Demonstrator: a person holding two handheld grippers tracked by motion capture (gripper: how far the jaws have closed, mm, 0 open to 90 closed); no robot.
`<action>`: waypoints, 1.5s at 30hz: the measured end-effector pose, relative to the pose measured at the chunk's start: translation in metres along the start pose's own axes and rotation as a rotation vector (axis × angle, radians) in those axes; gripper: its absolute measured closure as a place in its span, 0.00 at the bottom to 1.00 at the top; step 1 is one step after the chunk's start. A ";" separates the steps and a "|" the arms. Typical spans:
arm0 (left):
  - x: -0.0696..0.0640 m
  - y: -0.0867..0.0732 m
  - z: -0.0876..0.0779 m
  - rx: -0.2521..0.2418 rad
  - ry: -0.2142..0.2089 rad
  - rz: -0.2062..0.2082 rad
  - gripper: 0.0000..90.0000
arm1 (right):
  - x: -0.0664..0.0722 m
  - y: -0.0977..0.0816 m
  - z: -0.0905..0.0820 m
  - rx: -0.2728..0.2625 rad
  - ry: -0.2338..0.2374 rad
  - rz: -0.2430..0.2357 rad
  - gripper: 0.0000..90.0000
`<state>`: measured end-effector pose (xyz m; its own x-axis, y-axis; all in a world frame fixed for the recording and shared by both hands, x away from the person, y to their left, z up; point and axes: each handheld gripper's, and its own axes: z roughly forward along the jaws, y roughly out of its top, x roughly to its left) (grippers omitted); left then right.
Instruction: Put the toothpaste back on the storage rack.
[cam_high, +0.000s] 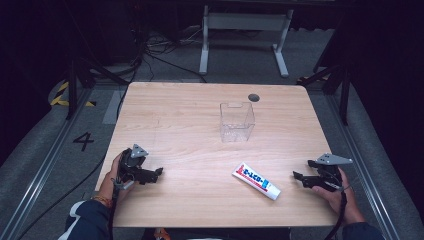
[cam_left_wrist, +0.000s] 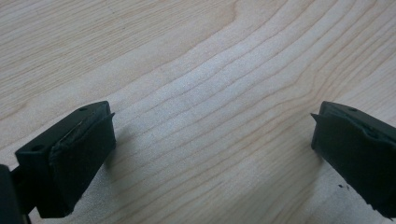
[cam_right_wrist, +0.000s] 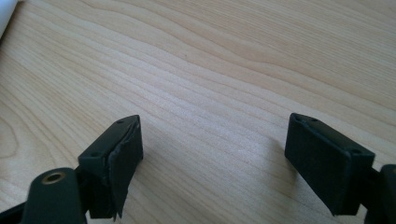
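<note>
One white toothpaste tube (cam_high: 256, 180) with blue and red lettering lies flat on the wooden table (cam_high: 190, 110), near the front edge and right of centre, its cap end angled toward the front right corner. One clear plastic box (cam_high: 237, 121), open at the top and empty, stands upright behind the tube, toward the back edge and well apart from it.

The right gripper (cam_high: 301, 178) rests low over the table near the right edge, just beside the tube, its jaws spread wide with bare wood between them. The left gripper (cam_high: 156, 173) sits near the front left corner, jaws likewise spread and holding nothing.

Two grippers, one tube, one box. The tube is smooth and rounded, so it would probably slip or roll away if pinched off-centre. The light box could tip or slide if the tube knocks its rim.
</note>
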<state>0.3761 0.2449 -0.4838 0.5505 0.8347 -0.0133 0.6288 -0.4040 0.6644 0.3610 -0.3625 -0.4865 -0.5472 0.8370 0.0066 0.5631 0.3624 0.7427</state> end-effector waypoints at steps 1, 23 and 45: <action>0.000 0.000 0.000 -0.002 0.000 0.002 0.00 | 0.000 0.000 0.000 0.000 0.000 0.000 0.22; 0.008 -0.004 -0.004 0.006 -0.050 0.070 0.01 | -0.003 0.000 -0.003 0.035 -0.020 0.017 0.17; 0.012 -0.004 -0.004 0.003 -0.070 0.102 0.00 | 0.022 0.024 -0.024 0.092 0.082 -0.072 0.28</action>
<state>0.3779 0.2579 -0.4832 0.6489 0.7609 0.0022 0.5688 -0.4870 0.6627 0.3478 -0.3455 -0.4525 -0.6345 0.7728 0.0128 0.5728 0.4591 0.6791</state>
